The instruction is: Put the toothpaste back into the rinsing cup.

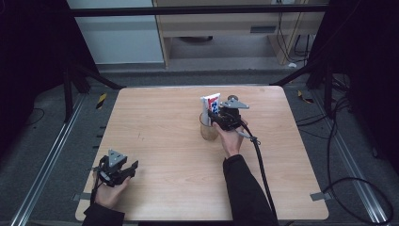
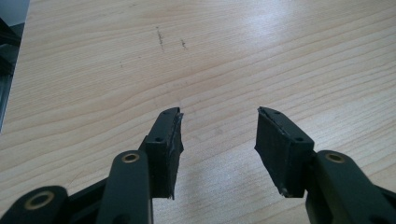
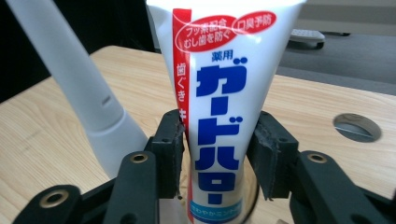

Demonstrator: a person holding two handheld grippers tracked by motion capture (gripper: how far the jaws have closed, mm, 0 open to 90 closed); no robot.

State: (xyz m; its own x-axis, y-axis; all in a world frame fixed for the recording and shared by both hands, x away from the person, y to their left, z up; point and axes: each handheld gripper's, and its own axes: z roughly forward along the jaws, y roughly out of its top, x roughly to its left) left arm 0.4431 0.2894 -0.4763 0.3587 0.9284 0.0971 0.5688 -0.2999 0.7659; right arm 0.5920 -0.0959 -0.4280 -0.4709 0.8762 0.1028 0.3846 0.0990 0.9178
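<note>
A white toothpaste tube (image 1: 210, 102) with blue and red print stands cap-down in a clear cup (image 1: 207, 129) at the table's far middle. My right gripper (image 1: 216, 115) is at the cup from the near side. In the right gripper view the tube (image 3: 219, 116) rises between the jaws of my right gripper (image 3: 218, 140); the pads (image 3: 170, 144) sit right at its edges without visibly squeezing it. A white toothbrush handle (image 3: 93, 102) leans to the left of the tube. My left gripper (image 1: 131, 170) rests at the near left corner, open and empty (image 2: 219, 126) over bare wood.
The wooden table (image 1: 164, 122) has a round cable hole (image 1: 232, 98) just behind the cup, seen too in the right gripper view (image 3: 357, 127). The right gripper's cable (image 1: 261, 165) trails back along the forearm. Dark frames and floor cables surround the table.
</note>
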